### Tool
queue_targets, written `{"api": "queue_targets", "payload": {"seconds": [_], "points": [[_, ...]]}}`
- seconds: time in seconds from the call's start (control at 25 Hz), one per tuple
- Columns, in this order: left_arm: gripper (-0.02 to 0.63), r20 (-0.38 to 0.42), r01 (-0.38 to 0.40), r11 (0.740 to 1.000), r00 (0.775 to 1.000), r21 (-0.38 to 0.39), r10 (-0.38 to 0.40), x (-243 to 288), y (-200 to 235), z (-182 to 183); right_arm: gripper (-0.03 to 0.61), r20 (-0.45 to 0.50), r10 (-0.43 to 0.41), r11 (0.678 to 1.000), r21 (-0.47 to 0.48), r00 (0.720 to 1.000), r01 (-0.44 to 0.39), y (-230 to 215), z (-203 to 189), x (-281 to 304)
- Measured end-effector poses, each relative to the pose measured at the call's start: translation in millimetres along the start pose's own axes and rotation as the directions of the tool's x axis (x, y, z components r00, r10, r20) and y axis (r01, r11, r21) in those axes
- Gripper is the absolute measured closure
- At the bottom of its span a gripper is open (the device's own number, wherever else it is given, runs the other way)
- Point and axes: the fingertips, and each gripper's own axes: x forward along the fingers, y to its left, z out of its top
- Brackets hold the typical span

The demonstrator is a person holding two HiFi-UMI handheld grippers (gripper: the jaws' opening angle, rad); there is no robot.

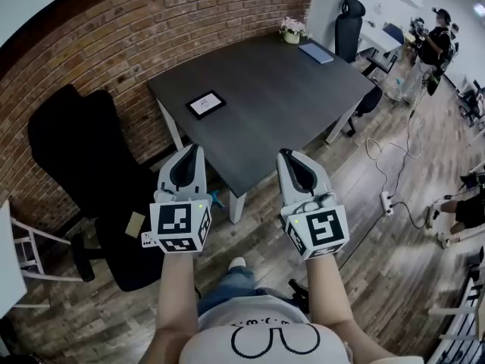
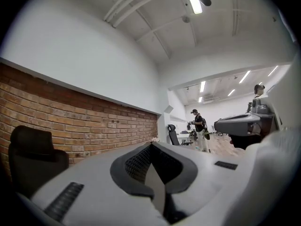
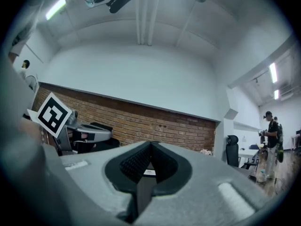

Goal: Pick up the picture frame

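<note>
Entry, room and surface: we record one dark desk (image 1: 303, 112) on white legs, beside a brick wall (image 1: 98, 44), on a wood-plank floor (image 1: 379, 226).

- The picture frame (image 1: 205, 103) lies flat near the desk's left edge, well apart from both grippers.
- A flower pot (image 1: 292, 30) and a flat blue item (image 1: 316, 52) sit at the far corner.
- A black office chair (image 1: 83, 158) stands at left.
- We hold the left gripper (image 1: 195, 150) and right gripper (image 1: 286, 155) either side of the near corner, jaws closed together and empty.

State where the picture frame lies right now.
In the head view, the picture frame lies flat on the dark table near its left corner, close to the brick wall and ahead of the left gripper.
</note>
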Motion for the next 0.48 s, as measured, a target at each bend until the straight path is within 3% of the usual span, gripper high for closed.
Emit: {"api": "queue_targets", "payload": {"seconds": [0.48], "points": [[0.617,-0.02,-0.072,0.997,0.997,-0.026,0.071,71.4,57.7,-23.1,0.58,-0.023,0.071,0.997,0.009,0.997,-0.071,-21.6,-28.6,101.8]]}}
